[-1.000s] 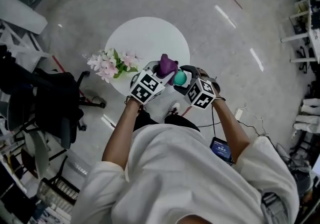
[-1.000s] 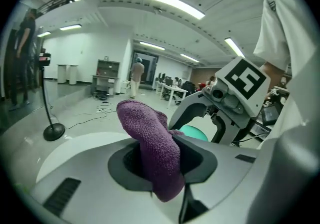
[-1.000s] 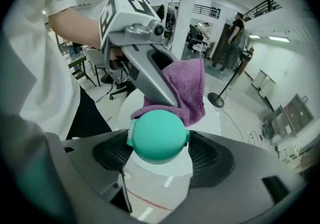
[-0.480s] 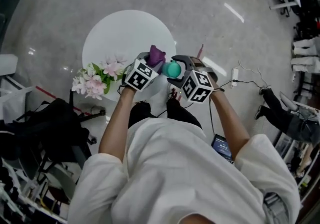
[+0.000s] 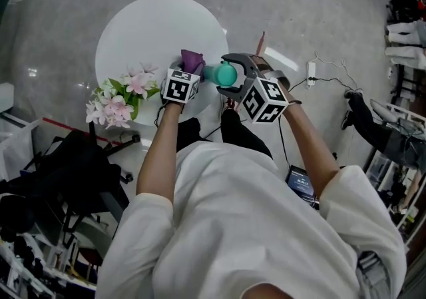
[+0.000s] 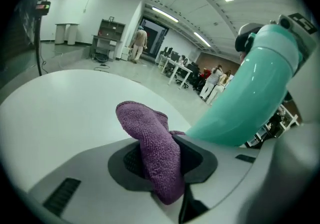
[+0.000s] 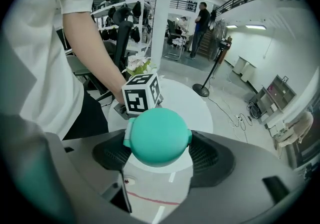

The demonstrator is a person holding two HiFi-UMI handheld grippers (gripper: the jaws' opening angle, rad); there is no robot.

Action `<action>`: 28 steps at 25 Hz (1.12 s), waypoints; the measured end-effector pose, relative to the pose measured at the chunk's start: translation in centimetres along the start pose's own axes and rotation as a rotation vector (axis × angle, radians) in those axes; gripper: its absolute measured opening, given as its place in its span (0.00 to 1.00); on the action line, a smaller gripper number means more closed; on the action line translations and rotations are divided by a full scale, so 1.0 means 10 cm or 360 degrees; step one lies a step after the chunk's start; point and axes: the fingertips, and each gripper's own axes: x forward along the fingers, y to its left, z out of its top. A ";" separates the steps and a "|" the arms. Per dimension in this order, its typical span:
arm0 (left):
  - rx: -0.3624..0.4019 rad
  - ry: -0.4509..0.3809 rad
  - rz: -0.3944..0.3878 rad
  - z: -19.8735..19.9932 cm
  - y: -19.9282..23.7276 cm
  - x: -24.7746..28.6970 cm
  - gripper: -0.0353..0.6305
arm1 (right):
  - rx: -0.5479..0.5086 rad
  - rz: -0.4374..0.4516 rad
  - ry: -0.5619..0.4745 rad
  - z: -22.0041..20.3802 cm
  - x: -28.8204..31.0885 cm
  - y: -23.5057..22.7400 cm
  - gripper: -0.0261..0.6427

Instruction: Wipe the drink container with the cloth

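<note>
We clamp the drink container in the right gripper so its side faces the cloth, pinched in the left gripper for wiping

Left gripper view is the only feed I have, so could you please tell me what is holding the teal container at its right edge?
Observer: The right hand-held gripper holds it. Its own view shows the teal drink container end-on, with a pad pressed against each side.
Operator: Thank you. Is there anything on the table that I cannot see?
Observer: Yes. The head view shows a bunch of pink and white flowers at the edge of the round white table. It is to the left of the left hand-held gripper, which grips the purple cloth.
</note>
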 end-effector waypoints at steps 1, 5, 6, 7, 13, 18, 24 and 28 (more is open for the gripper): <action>-0.0022 -0.0013 0.0018 -0.02 0.01 0.01 0.24 | -0.0010 0.0009 -0.0010 0.01 0.00 0.01 0.57; -0.0040 -0.0008 0.0086 -0.01 -0.02 -0.03 0.24 | -0.0049 0.0058 -0.0030 -0.04 -0.06 0.01 0.57; -0.0046 -0.0004 0.0110 -0.01 -0.02 -0.06 0.24 | -0.0038 0.0075 -0.0046 -0.05 -0.08 0.01 0.58; -0.0053 -0.0002 0.0138 -0.01 -0.02 -0.11 0.24 | -0.0018 0.0097 -0.0073 -0.05 -0.10 0.02 0.58; -0.0085 -0.0133 0.0342 0.23 -0.06 -0.70 0.24 | -0.0087 0.0235 -0.0260 0.01 -0.39 0.01 0.61; -0.0019 -0.0389 0.0587 0.72 -0.25 -1.39 0.24 | -0.0004 0.0338 -0.0434 0.05 -0.82 -0.13 0.61; 0.0066 -0.0651 0.0852 1.29 -0.32 -2.18 0.24 | 0.0034 0.0344 -0.0639 0.19 -1.14 -0.51 0.61; 0.0209 -0.0761 0.0988 1.71 -0.44 -2.70 0.24 | 0.0090 0.0274 -0.0807 0.46 -1.38 -0.90 0.58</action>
